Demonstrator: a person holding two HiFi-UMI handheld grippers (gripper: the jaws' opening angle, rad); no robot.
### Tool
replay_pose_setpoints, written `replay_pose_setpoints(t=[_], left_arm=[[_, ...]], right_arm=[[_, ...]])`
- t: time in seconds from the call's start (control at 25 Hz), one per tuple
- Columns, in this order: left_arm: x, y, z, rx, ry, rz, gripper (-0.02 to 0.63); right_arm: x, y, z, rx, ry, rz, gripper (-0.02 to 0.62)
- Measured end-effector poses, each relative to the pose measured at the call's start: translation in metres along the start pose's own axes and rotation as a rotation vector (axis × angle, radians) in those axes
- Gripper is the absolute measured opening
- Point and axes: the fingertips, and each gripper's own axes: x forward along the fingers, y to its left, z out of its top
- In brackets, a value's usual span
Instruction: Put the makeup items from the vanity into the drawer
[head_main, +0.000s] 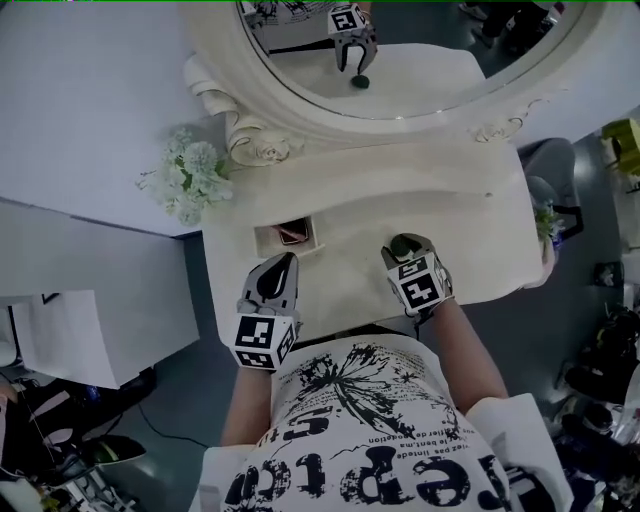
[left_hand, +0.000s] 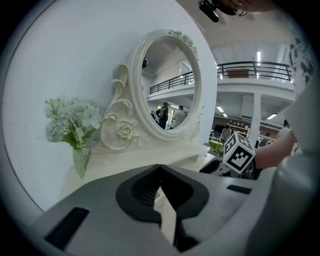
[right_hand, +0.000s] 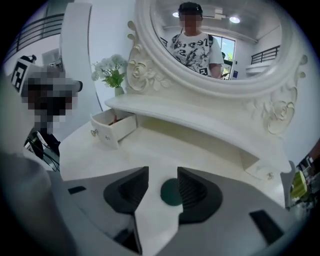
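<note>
Straddling a dark green round makeup item (right_hand: 169, 192) near the vanity's (head_main: 350, 300) near edge, right gripper (right_hand: 162, 175) stands jaws apart; bare tabletop runs left to the open drawer (head_main: 265, 238) and left gripper (left_hand: 160, 169), jaws together; flowers (head_main: 190, 175) far left.

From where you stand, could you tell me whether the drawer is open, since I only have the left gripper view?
Observer: Yes, the small drawer is pulled out, right in front of the left gripper.
Operator: Thank you. Is there anything inside it?
Observer: A reddish-brown item lies inside; I cannot tell what it is.
Operator: And how does the right gripper stand?
Observer: The right gripper is open, with a dark green round item between its jaws.
</note>
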Motion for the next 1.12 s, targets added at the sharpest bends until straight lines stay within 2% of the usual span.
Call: replay_pose_setpoints(t=[0.2, 0.44, 0.72, 0.76, 0.84, 0.88, 0.96, 1.12], left_arm=[[0.010, -0.028, -0.013, 0.013, 0.049, -0.033, 0.020], [0.014, -0.041, -0.028, -0.007, 0.091, -0.018, 0.020], [0.021, -0.048, -0.032, -0.010, 0.090, -0.007, 0.020], [0.021, -0.048, -0.032, -0.011, 0.089, -0.005, 0.020], [0.021, -0.048, -0.033, -0.015, 0.087, -0.001, 0.020], [0.021, -0.048, -0.033, -0.016, 0.087, 0.001, 0.020], [0.020, -0.049, -0.034, -0.016, 0.088, 0.001, 0.020], [0.015, -0.048, -0.035, -0.015, 0.085, 0.009, 0.020]], right_arm=[[0.006, -0.021, -0.036, 0.066, 0.031, -0.002, 0.186], [0.022, -0.025, -0.059, 0.106, 0.077, 0.035, 0.193], [0.033, -0.027, -0.056, 0.042, 0.093, 0.072, 0.191], [0.034, -0.025, -0.057, 0.057, 0.097, 0.088, 0.183], [0.036, -0.021, -0.059, 0.099, 0.101, 0.123, 0.123], [0.037, -0.018, -0.059, 0.103, 0.100, 0.133, 0.117], [0.036, -0.013, -0.057, 0.076, 0.096, 0.132, 0.057], [0.034, -0.010, -0.054, 0.000, 0.099, 0.093, 0.051]])
